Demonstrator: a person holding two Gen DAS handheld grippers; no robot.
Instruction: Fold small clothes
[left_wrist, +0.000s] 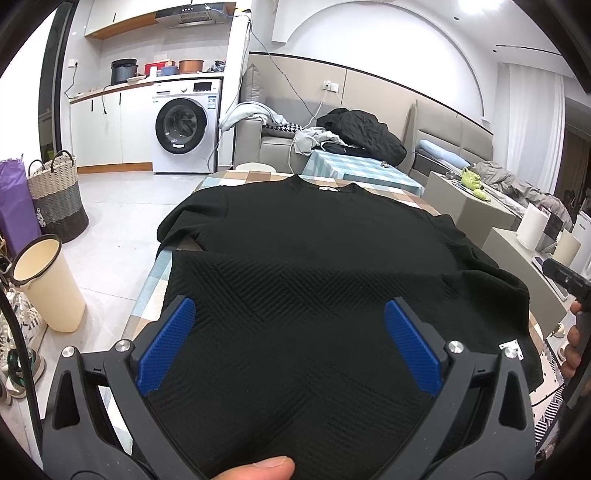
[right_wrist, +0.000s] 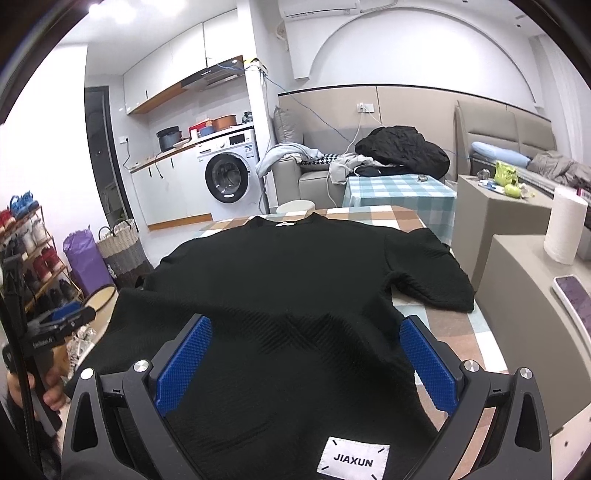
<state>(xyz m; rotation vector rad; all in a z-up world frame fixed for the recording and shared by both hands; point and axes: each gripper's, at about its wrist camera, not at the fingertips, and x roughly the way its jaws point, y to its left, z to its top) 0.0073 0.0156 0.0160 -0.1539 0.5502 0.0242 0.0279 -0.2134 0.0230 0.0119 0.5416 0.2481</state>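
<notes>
A black short-sleeved knit top lies spread flat on a checked tablecloth, collar at the far end, hem near me. It also shows in the right wrist view, with a white JIAXUN label at the hem. My left gripper hovers open over the hem's left part, blue pads wide apart. My right gripper hovers open over the hem's right part, nothing between its pads. Each gripper shows at the edge of the other's view.
A cream bucket, woven basket and shoe rack stand left of the table. Beige boxes with a paper roll and a phone are on the right. A sofa with clothes is behind.
</notes>
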